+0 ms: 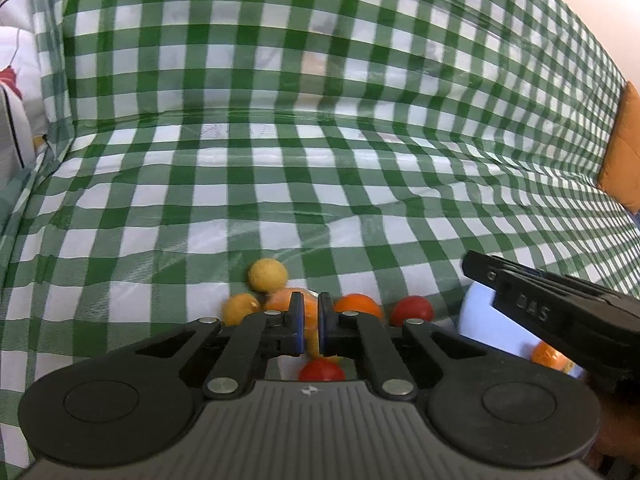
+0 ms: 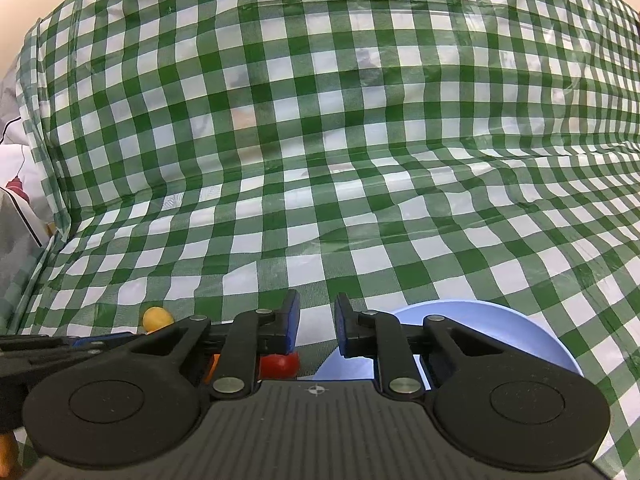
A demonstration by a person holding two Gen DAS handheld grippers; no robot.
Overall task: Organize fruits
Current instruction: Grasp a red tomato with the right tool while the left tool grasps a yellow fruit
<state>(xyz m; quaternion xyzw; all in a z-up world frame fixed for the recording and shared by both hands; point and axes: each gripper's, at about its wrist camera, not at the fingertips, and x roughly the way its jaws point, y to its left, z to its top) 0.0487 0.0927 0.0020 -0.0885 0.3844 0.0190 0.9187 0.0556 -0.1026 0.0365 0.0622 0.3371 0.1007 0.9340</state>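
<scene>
While both tools sit closed on nothing, left tool [image 1: 311, 322] over the fruit pile [image 1: 304, 308] beside the blue plate [image 2: 500, 328]: reopen, straddle one fruit, squeeze gently

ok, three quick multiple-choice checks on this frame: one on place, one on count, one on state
1. In the left wrist view, the blue plate lies where, relative to the fruit pile?
A. left of it
B. right of it
C. far behind it

2. How many red fruits show in the left wrist view?
A. none
B. two
C. five

3. What is between the fingers of the right gripper?
A. a red fruit
B. the plate's rim
C. nothing

Answers:
1 B: the plate sits past the rightmost fruit.
2 B: one at the pile's right end, one nearest the camera.
3 C: only checked tablecloth shows in the gap.
</scene>
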